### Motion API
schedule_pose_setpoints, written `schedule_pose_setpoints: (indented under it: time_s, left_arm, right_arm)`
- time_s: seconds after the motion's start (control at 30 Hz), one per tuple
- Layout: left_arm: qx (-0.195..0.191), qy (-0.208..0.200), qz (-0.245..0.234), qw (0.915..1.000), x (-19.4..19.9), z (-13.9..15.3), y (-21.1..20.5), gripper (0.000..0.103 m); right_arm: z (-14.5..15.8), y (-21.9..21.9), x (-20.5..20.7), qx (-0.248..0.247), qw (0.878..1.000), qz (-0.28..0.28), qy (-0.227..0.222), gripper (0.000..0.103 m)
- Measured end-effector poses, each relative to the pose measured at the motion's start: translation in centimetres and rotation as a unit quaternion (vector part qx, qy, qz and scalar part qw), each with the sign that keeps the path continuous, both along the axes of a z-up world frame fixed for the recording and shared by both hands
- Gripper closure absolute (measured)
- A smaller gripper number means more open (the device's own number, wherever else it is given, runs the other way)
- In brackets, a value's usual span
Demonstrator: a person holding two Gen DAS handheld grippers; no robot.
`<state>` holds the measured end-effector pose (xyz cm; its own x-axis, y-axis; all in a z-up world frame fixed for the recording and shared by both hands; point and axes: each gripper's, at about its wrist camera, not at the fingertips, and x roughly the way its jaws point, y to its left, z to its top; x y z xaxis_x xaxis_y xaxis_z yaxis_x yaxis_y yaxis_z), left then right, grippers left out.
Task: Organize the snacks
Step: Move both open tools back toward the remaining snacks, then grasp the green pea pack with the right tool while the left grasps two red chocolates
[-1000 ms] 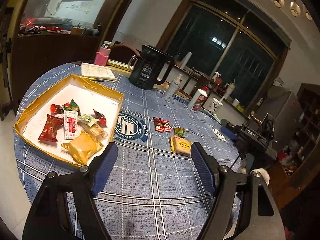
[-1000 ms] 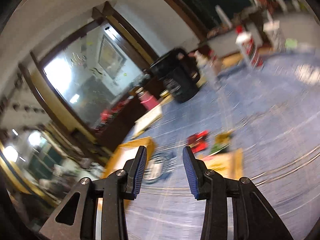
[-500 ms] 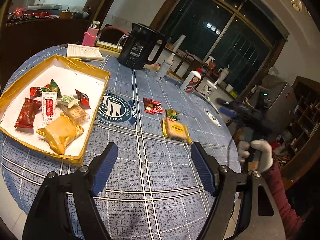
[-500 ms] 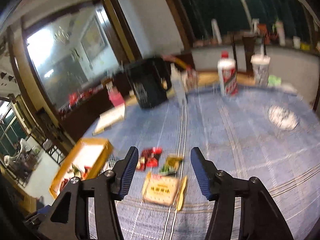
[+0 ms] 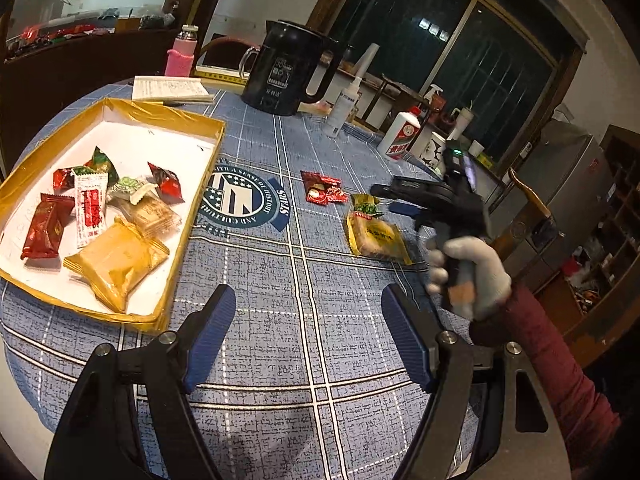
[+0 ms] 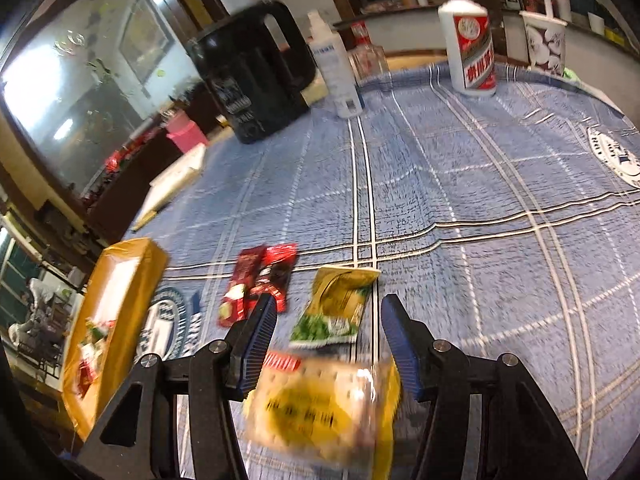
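Three snacks lie loose on the blue checked tablecloth: one red packet, one green packet and one yellow biscuit pack. From the left wrist view the red one sits at about 12 o'clock from the left gripper, and the green and yellow ones, touching end to end, at about 1 o'clock.

The gold-rimmed tray at 10 o'clock holds roughly eight wrapped pieces, among them one large yellow pack, one dark red bar and one white-and-red sachet; the small ones overlap, so the count is not sure. The tray's near corner lies just beside the left gripper's left finger, apart from it.

The left gripper hangs over bare cloth with its jaws wide and nothing between them.

The right gripper, held by a gloved hand with a maroon sleeve, is low over the loose snacks. Its jaws have just been narrowing a little; they stand half apart, astride the far end of the yellow pack and the near end of the green packet, and the pads press on neither. The picture is blurred here.

Along the far edge, 12 to 2 o'clock, stand one black kettle, one white squeeze bottle, one white-and-red bottle and one patterned cup; one notepad lies at 11 o'clock. The middle of the cloth between tray and loose snacks is open.
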<state>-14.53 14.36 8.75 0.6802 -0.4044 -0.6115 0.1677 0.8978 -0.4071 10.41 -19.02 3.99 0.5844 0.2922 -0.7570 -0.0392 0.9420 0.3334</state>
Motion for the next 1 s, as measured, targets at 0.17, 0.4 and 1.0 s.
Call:
schedule_pose_setpoints:
  time_s: [0.17,0.4,1.0]
  left_arm:
    - [0.0,0.008,0.001,1.0,0.3,-0.3,0.2,0.028]
    - [-0.01,0.017,0.005,0.9998,0.6,-0.6,0.7,0.028]
    - [-0.01,0.033,0.0,0.9994,1.2,-0.8,-0.1,0.028]
  right_arm:
    - [-2.0,1.6,2.1,0.006,0.999,0.003,0.034,0.071]
    - [-1.8,5.7,0.2,0.018,0.995,0.086,0.048,0.072]
    - [-1.6,9.6,-9.6,-0.023,0.979,0.203,0.006,0.066]
